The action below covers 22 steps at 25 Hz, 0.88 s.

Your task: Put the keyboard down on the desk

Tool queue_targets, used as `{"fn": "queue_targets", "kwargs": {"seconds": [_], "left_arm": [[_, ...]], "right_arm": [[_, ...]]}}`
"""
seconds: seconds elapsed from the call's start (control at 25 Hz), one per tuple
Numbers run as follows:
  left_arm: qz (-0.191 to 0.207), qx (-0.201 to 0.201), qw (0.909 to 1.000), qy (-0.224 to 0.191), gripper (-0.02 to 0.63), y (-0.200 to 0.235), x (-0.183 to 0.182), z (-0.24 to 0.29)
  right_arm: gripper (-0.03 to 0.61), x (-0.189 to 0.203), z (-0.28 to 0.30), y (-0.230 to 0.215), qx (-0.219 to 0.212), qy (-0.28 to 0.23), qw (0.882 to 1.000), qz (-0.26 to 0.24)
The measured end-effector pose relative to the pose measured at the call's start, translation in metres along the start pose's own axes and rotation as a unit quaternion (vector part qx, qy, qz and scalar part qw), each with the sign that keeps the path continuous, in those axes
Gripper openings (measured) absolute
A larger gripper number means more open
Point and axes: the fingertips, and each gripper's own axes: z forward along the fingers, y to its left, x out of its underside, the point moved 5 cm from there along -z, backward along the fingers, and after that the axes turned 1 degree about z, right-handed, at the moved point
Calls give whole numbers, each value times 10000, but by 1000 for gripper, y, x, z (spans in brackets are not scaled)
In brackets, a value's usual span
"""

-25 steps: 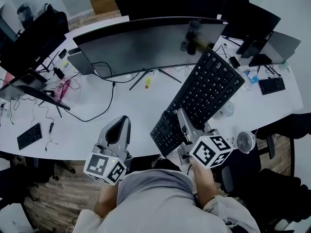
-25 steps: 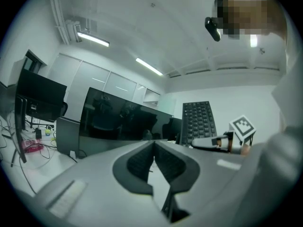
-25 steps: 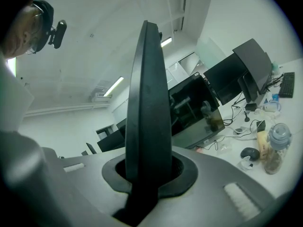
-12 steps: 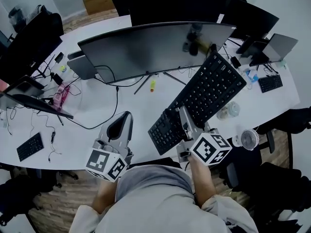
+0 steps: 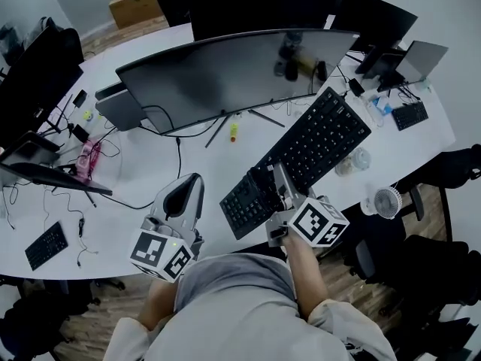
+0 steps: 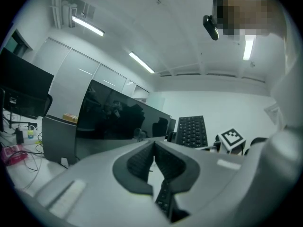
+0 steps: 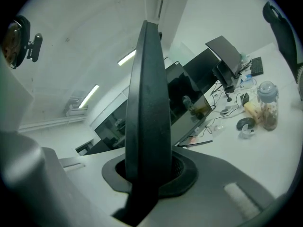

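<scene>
A black keyboard (image 5: 316,145) hangs tilted above the white desk (image 5: 192,160), its far end raised toward the right of the curved monitor (image 5: 225,70). My right gripper (image 5: 272,177) is shut on the keyboard's long edge near its near-left end. In the right gripper view the keyboard (image 7: 149,93) stands edge-on, pinched between the jaws of the gripper (image 7: 147,169). My left gripper (image 5: 192,180) hovers over the desk's front edge to the left of the keyboard, shut and empty. The left gripper view shows its own jaws (image 6: 154,148) together, with the keyboard (image 6: 193,131) beyond on the right.
A cable runs from the monitor across the desk. A yellow object (image 5: 234,131) lies by the monitor stand. A jar (image 5: 357,159) and a small fan (image 5: 387,200) sit at the right. Small keyboards lie far left (image 5: 45,244) and far right (image 5: 409,115). Chairs stand around.
The keyboard and my right gripper have shifted slightly left and the keyboard lies a little flatter. My left gripper has barely moved.
</scene>
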Motion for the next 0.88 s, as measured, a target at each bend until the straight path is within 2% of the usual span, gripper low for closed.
{"fn": "queue_targets", "kwargs": {"seconds": [0.32,0.68,0.88], "left_arm": [[-50,177,9997,181,0,12,11,-2],[-122,95,9998,131,0,19,9,6],[-181,-4,9998,116,0,27,10,7]], "right_arm": [[71,24,17,-13,182,-111,9978,629],[72,37,35,-34,277,122,9927,1170],[72,43,46,-42,321,200,9906,1313]]}}
